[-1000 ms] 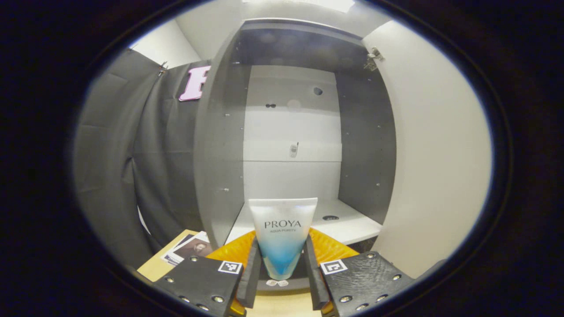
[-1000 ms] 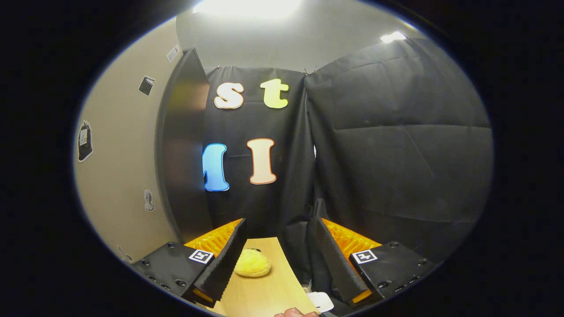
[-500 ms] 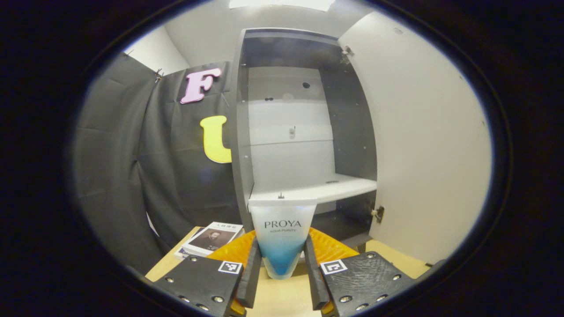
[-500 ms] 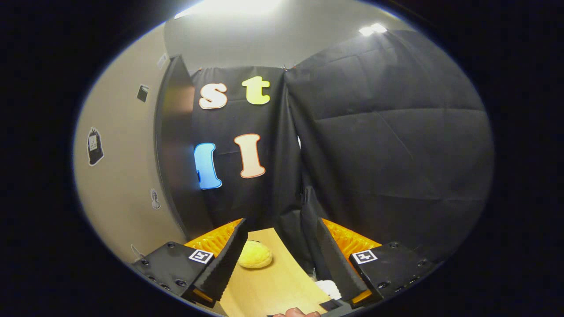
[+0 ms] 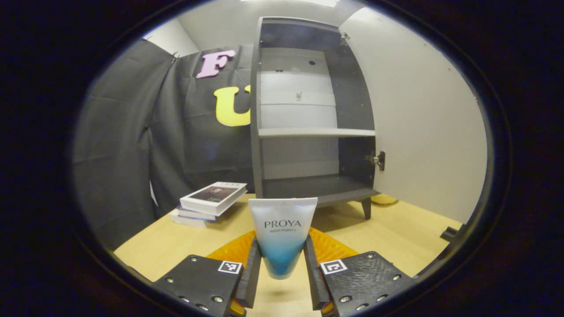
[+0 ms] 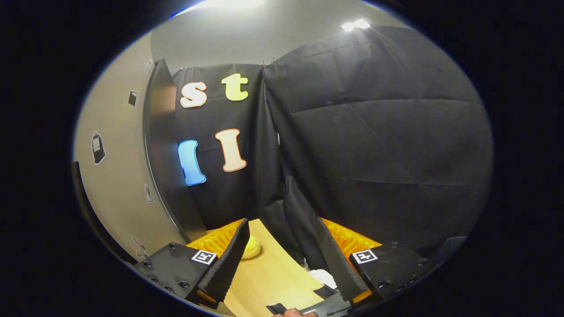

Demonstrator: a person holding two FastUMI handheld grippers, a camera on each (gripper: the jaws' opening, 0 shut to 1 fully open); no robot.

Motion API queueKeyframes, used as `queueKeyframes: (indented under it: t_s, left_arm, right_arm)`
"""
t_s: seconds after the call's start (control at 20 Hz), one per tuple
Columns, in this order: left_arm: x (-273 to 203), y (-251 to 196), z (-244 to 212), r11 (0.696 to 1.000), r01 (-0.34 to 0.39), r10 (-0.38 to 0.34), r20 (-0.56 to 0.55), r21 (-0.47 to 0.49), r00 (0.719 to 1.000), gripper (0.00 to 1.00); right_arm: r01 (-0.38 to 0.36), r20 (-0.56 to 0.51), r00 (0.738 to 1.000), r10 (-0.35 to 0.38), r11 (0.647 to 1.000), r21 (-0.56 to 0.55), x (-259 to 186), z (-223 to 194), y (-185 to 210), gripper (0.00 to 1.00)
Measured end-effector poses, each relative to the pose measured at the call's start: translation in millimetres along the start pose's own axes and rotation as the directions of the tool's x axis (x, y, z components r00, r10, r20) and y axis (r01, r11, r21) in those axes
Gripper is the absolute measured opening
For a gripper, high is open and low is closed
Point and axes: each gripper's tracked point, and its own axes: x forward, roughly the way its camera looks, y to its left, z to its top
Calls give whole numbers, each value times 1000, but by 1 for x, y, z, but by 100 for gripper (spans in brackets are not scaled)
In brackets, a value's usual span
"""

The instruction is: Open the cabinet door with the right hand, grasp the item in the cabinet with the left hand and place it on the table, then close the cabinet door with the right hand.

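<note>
In the left gripper view my left gripper is shut on a white-and-blue cosmetic tube, held upright above the wooden table. Behind it stands the grey cabinet with bare shelves, its white door swung wide to the right. In the right gripper view my right gripper is open with nothing between its fingers. It hangs over the table edge, with the cabinet door's outer face at its left.
A stack of books lies on the table left of the cabinet. A yellow soft object sits on the table past the right gripper's left finger, also glimpsed under the door as a yellow object. Black cloth walls close in the booth.
My left gripper has pulled back and down out of the cabinet with the tube, now over the table. The right gripper has drifted slightly, still open.
</note>
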Motion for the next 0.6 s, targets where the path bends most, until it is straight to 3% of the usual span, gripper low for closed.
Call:
queueKeyframes:
  t_s: [0.2, 0.3, 0.4, 0.6]
  left_arm:
    - [-2, 9, -59, 999, -42, 41, -38, -25, 998, 50]
    - [-3, 18, -67, 996, -68, 67, -29, -52, 997, 49]
    - [-4, 23, -72, 994, -72, 71, -17, -82, 997, 49]
    - [-10, 28, -83, 995, -72, 72, -4, -68, 997, 51]
  right_arm:
    - [-15, -44, 999, 13, 999, -29, -9, -24, 19, 92]
    - [-8, -21, 1000, 7, 998, -63, -17, -23, 21, 96]
    - [-12, -14, 1000, 11, 996, -87, -23, -25, 26, 92]
    - [17, -16, 1000, -19, 991, -135, -24, -26, 21, 96]
